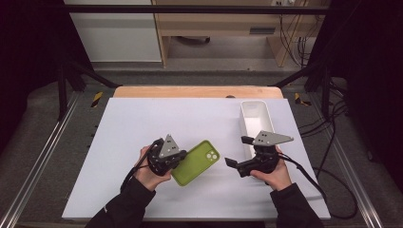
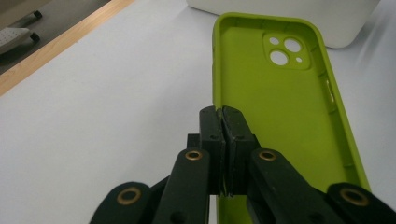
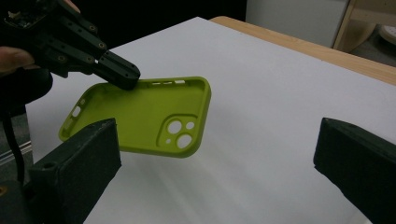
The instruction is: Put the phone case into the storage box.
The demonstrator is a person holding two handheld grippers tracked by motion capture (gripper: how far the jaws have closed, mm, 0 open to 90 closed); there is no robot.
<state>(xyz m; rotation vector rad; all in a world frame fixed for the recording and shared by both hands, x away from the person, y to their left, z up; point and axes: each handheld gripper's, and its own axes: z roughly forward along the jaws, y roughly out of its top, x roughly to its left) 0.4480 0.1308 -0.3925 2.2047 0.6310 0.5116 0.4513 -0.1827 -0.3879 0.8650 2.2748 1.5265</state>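
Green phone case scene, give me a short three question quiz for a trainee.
1. True or false: the left claw is shut on a side wall of the green phone case.
2. Are the right claw's jaws open or shut?
3. Which faces up on the case: A) hollow inside, B) smooth back?

Key: 1. True. 2. Open, nothing between them. 3. A; the white bin stands beyond it.

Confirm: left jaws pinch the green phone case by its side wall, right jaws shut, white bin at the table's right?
Not quite: the right gripper is open, its jaws wide apart in the right gripper view. The left gripper does pinch the case by its wall, and the bin sits right.
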